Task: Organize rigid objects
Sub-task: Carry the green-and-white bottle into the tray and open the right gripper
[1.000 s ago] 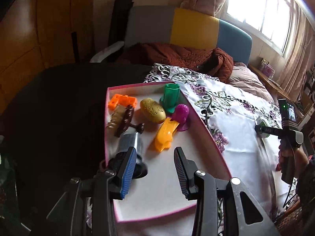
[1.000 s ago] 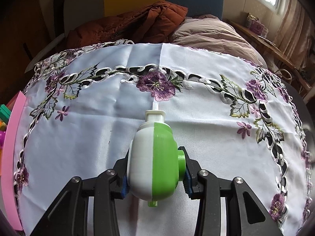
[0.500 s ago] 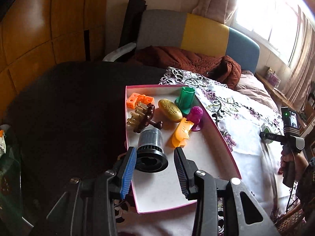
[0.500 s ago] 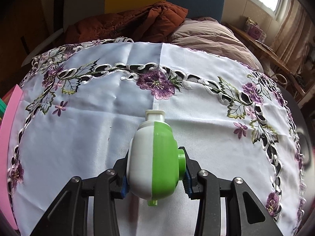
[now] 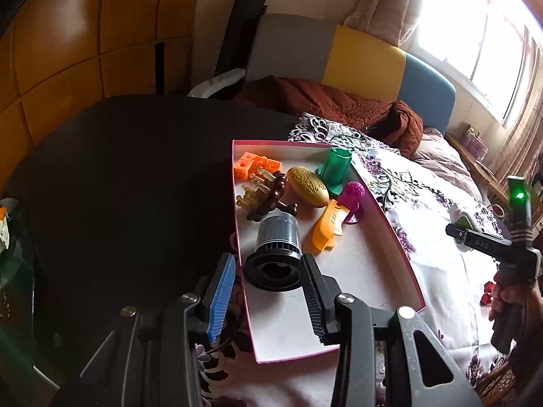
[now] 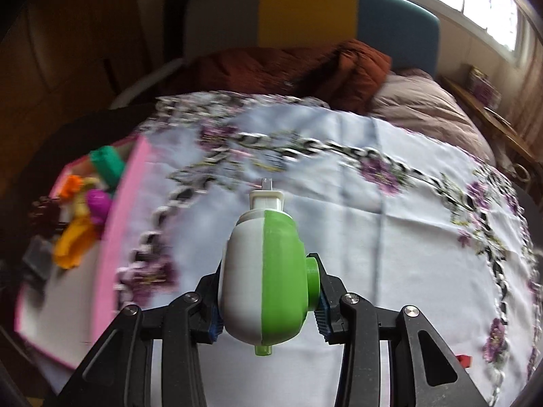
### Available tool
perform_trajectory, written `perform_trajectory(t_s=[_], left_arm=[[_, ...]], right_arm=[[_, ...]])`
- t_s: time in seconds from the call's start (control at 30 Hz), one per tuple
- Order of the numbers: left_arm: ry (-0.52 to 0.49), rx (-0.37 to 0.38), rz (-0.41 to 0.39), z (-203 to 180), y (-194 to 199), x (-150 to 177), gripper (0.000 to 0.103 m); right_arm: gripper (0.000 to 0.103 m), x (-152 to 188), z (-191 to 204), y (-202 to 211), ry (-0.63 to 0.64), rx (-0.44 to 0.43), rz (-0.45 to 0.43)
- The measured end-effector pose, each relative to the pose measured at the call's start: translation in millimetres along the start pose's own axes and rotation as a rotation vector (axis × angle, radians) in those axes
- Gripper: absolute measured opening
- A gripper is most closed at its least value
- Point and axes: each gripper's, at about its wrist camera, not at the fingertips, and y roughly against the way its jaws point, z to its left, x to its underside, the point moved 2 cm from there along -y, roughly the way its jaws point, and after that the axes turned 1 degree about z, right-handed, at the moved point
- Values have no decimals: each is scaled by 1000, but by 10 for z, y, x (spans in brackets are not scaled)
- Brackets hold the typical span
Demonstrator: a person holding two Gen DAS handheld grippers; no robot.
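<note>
A pink-rimmed tray [image 5: 390,234] holds an orange block [image 5: 254,164], a golden oval [image 5: 307,186], a green tube [image 5: 336,169], a purple piece [image 5: 353,195], an orange toy [image 5: 327,229], a brown piece [image 5: 268,196] and a black cylinder [image 5: 276,237]. My left gripper [image 5: 268,257] is open just behind the cylinder, which lies on the tray floor; the blue pad hangs outside the tray's left wall. My right gripper [image 6: 268,291] is shut on a white and green toy [image 6: 264,271], held above the tablecloth [image 6: 390,237]. The tray [image 6: 118,230] shows at its left.
A dark table top [image 5: 118,186] spreads left of the tray. Behind it stands a sofa with a brown blanket [image 5: 339,105]. The right gripper [image 5: 475,234] and a hand [image 5: 512,298] are at the right edge. A small red piece [image 6: 463,359] lies on the cloth.
The right gripper has risen and swung left with the toy, so the tray has come into its view. The left gripper has shifted, and the cylinder now lies in line between its fingers.
</note>
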Motion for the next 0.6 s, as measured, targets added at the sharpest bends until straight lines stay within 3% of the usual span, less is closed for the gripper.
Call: perform_trajectory(t_s=[0.23, 0.6], left_arm=[[8, -4, 1, 33, -8, 18, 40], [30, -29, 14, 148, -36, 80, 40]], right_arm=[[42, 81, 831, 243, 90, -162, -36], [42, 327, 1314, 198, 182, -219, -13]])
